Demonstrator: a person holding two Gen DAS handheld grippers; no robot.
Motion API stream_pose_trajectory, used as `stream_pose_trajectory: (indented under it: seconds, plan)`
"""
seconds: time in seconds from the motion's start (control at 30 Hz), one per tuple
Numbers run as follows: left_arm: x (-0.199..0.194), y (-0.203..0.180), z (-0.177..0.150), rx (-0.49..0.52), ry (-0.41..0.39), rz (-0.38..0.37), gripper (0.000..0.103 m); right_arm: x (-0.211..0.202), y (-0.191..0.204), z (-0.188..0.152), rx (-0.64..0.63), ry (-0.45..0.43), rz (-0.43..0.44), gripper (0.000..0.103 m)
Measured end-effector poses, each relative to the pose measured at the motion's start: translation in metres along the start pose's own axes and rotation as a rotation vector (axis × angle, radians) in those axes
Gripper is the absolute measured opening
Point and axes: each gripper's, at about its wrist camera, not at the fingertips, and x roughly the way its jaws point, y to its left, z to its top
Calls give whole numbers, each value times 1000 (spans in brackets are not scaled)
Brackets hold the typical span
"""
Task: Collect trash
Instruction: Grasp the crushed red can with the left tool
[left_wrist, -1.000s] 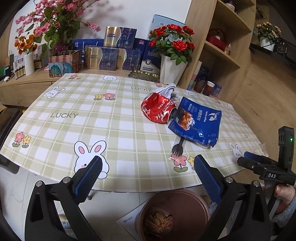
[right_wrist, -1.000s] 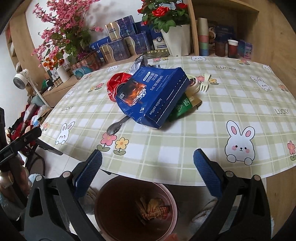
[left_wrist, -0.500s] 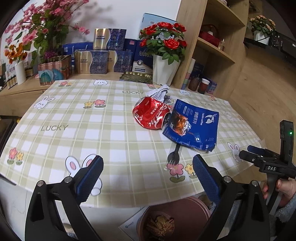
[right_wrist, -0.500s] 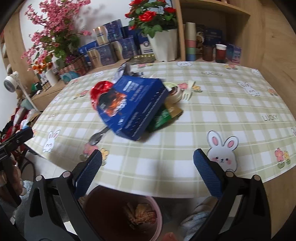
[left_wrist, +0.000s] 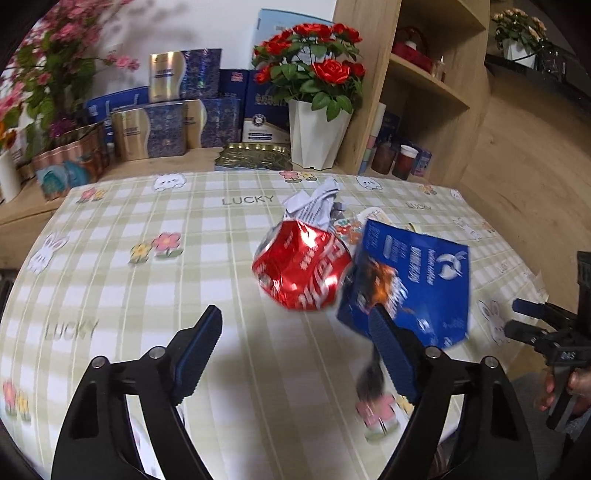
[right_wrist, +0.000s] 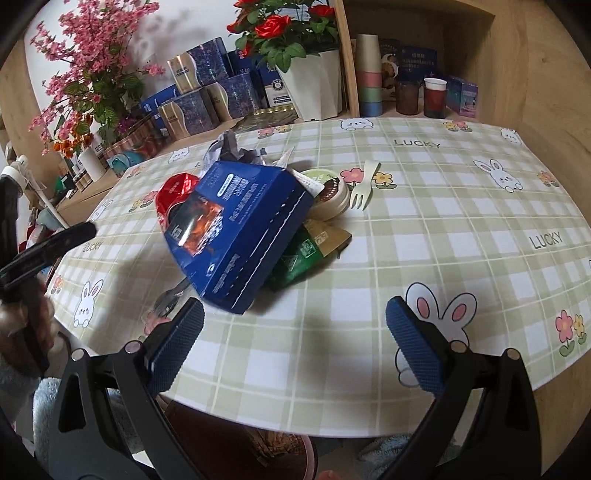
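Left wrist: your left gripper (left_wrist: 295, 343), jaws closing on nothing, nears the crumpled red wrapper (left_wrist: 303, 269), light and crinkly; pinch a raised fold. Right wrist: your right gripper (right_wrist: 295, 325) gapes empty near the blue box (right_wrist: 236, 229) mid-worktop (right_wrist: 461, 206).

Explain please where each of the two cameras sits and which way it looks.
Left wrist: on the left gripper, jaws closing on nothing, looking down over the table at the red wrapper; a hand shows at right.
Right wrist: on the open right gripper, facing the blue box and wooden fork.
Both see the blue box and the red roses.
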Motion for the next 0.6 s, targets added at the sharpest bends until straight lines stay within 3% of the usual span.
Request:
stream_pose_trajectory:
  seconds: [0.33,0.6]
  plan:
    - [83,18,45,79,73,-40,64,30,-10,20,15,24,3,97]
    - [122,28,52,30,114,-102,59,44,-11,26,18,43,12,97]
